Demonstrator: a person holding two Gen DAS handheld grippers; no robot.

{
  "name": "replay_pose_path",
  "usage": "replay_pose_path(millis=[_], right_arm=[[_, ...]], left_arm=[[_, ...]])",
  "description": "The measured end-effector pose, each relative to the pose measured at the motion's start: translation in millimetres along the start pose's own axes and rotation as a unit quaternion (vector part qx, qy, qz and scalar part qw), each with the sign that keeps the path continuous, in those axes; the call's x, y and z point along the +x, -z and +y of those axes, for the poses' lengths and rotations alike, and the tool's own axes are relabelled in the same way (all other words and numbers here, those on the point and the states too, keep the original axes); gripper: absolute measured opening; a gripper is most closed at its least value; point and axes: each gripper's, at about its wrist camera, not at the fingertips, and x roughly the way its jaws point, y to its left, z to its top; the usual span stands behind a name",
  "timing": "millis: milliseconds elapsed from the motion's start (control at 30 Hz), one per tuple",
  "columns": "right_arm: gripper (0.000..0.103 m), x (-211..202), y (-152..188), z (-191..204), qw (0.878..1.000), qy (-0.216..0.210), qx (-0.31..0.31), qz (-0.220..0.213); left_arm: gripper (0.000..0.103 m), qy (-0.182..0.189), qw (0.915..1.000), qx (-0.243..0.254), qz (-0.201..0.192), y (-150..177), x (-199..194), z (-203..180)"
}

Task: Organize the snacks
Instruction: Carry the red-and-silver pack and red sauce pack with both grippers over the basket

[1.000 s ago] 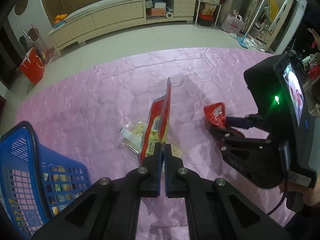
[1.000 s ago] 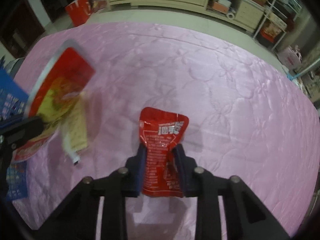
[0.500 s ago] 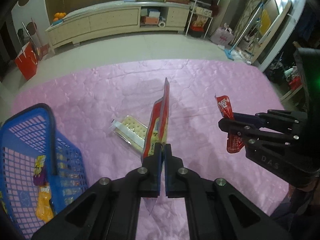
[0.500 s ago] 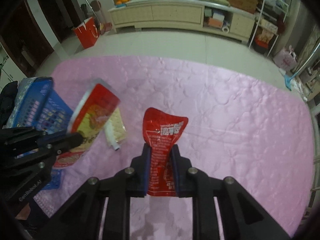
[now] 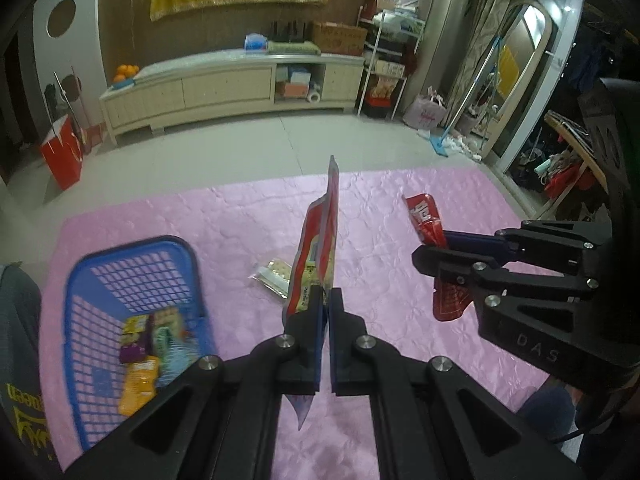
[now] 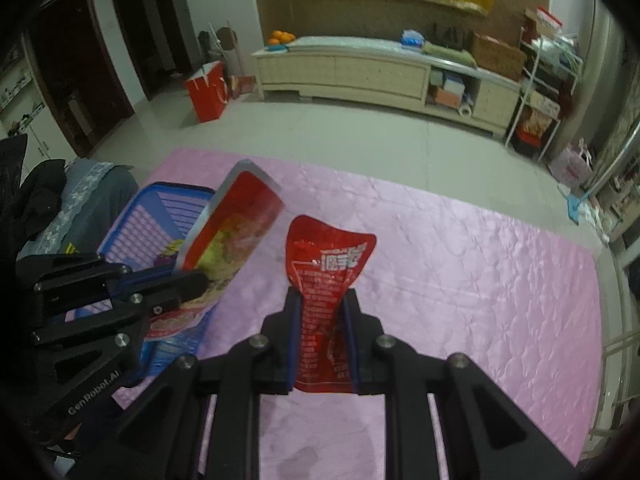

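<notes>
Left tongs (image 5: 325, 300): clenched on the lower edge of the large red-and-yellow snack bag (image 5: 316, 248), which stands edge-on and upright above the pink quilted cover (image 5: 224, 216).
Right tongs (image 6: 322, 312): grasping the small red pouch (image 6: 328, 264) across its middle; the pouch is pinched narrow between the pads, its top flaring above them.
Height: both packets hang clear of the cover, touching nothing below.
Blue basket (image 5: 120, 264): on the cover to the left side, beside the person's grey sleeve (image 5: 16, 320); several packets, purple, green and orange, already lie in its near end.
Cracker pack (image 5: 274, 276): clear-wrapped, lying flat on the cover between the basket and the large bag; not yet collected.
Step in hand (judged): carrying both packets across to the basket.
Order of delivery: the left tongs are nearer the basket, so the large bag should go first, leaving room for the right to follow.
Clearance: bring each packet fully over the rim before letting go; the large bag is tall and could catch the basket wall.
Release: low and inside the mesh, over the bare far end.
Risk: the two tongs sit close side by side; keep them apart while crossing.
</notes>
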Motion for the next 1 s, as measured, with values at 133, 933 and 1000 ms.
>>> replay_pose_path(millis=[133, 933, 1000], right_arm=[[0.023, -14, -3, 21, 1.000, -0.015, 0.000, -0.014], [0.023, 24, -5, 142, 0.996, -0.051, -0.079, 0.005], [0.024, 34, -3, 143, 0.996, -0.050, -0.075, 0.014]], left_arm=[[0.002, -0.008, 0.9998, 0.001, -0.019, 5, -28, 16], [0.002, -0.052, 0.9956, -0.074, -0.024, 53, -68, 140], [0.002, -0.052, 0.9953, -0.081, -0.010, 58, -60, 147]])
